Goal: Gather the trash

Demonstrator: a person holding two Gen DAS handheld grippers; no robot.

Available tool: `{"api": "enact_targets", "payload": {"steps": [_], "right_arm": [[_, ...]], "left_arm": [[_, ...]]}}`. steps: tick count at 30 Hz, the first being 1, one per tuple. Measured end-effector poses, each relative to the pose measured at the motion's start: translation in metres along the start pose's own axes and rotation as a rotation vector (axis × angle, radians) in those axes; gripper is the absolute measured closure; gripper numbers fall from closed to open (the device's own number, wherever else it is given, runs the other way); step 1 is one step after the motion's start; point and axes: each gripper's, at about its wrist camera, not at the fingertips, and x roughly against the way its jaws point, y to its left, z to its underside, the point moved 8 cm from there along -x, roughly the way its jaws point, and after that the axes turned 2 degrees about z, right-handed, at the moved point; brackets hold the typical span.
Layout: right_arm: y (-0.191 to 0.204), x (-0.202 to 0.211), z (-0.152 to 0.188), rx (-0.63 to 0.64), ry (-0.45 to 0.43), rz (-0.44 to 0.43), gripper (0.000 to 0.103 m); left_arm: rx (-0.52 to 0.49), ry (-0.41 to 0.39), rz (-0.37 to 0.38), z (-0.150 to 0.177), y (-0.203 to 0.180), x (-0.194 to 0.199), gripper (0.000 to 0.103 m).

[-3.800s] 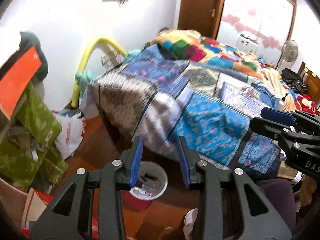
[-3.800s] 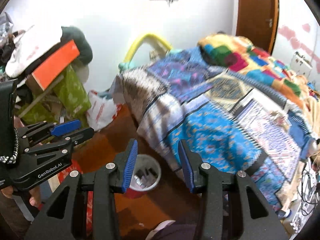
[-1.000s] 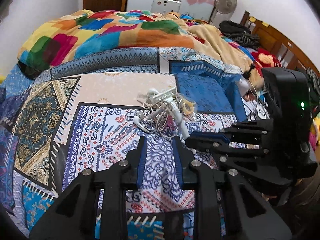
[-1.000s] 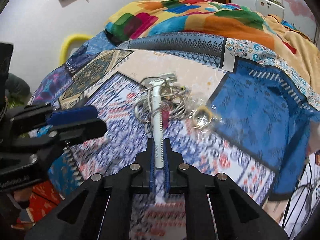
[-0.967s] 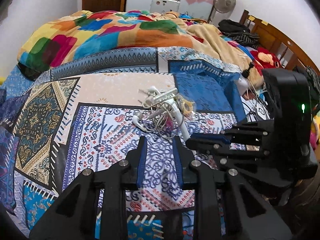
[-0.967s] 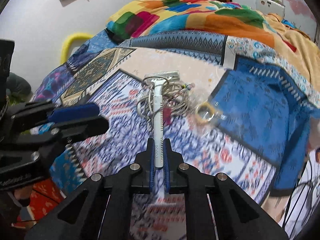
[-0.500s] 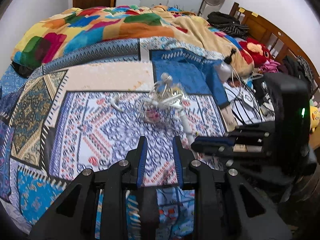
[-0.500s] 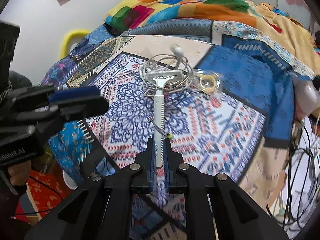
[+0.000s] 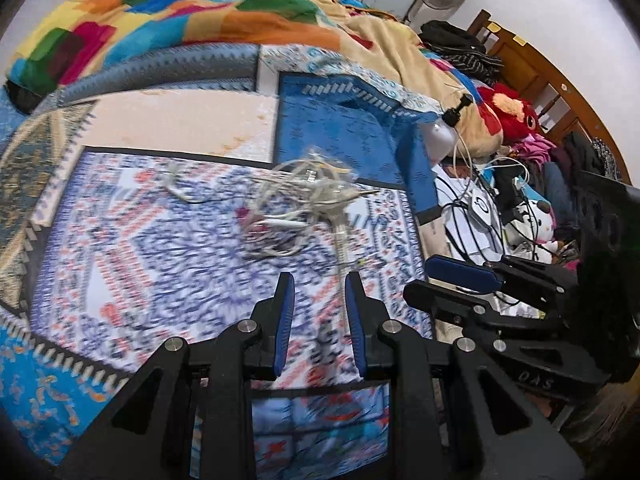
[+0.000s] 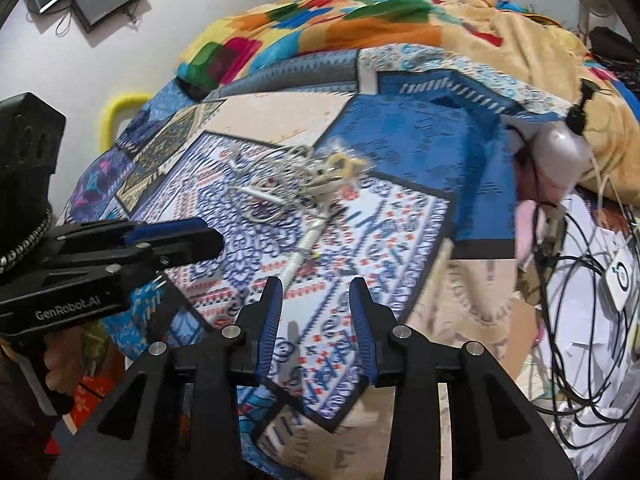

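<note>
A tangle of white cables with a white razor-like stick lies on the patterned blue bedspread; it also shows in the right wrist view, blurred. My left gripper is open and empty, just short of the stick's handle end. My right gripper is open and empty, with the handle end just ahead of its left finger. Each gripper appears in the other's view: the right one, the left one.
A colourful quilt covers the far bed. To the right lie black and white cords, a white charger, soft toys and a wooden headboard. A yellow tube stands by the left wall.
My right gripper was shut on the white stick and has opened; the stick and cable tangle now lie loose on the bedspread. Both grippers have swung to the right.
</note>
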Motion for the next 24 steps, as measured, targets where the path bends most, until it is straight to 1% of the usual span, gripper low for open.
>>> {"api": "enact_targets", "payload": {"steps": [2,3,5,7,9,10,13,15,18,21,24], "right_arm": [[-0.007,0.002,0.001,-0.013,-0.01,0.013,0.071],[-0.01,0.003,0.0,-0.02,-0.016,0.021,0.071],[-0.015,0.003,0.002,-0.031,-0.018,0.031,0.071],[-0.018,0.001,0.004,-0.04,-0.014,0.036,0.071],[-0.021,0.001,0.005,-0.046,-0.012,0.035,0.071],[-0.021,0.0,0.006,-0.049,-0.012,0.035,0.071],[-0.023,0.001,0.006,-0.057,-0.013,0.035,0.071],[-0.023,0.003,0.005,-0.063,-0.018,0.029,0.071],[-0.019,0.005,0.002,-0.066,-0.027,0.019,0.071],[-0.013,0.004,0.0,-0.06,-0.027,0.017,0.071],[-0.005,-0.002,0.0,-0.06,-0.018,0.006,0.071]], "left_arm": [[0.024,0.018,-0.001,-0.003,-0.003,-0.013,0.078],[0.039,0.017,-0.007,-0.005,-0.002,-0.017,0.083],[0.082,0.003,-0.021,-0.011,0.001,-0.023,0.087],[0.113,-0.012,-0.064,-0.015,0.007,-0.027,0.087],[0.137,0.003,-0.076,-0.016,0.01,-0.034,0.088],[0.132,0.014,-0.094,-0.015,0.01,-0.038,0.09],[0.065,0.004,-0.17,-0.01,0.007,-0.04,0.1],[0.038,-0.004,-0.196,-0.004,0.007,-0.038,0.103],[0.026,-0.012,-0.188,0.006,0.015,-0.025,0.103],[0.02,-0.028,-0.197,0.014,0.026,-0.005,0.103],[0.033,-0.032,-0.199,0.024,0.041,0.013,0.103]]}}
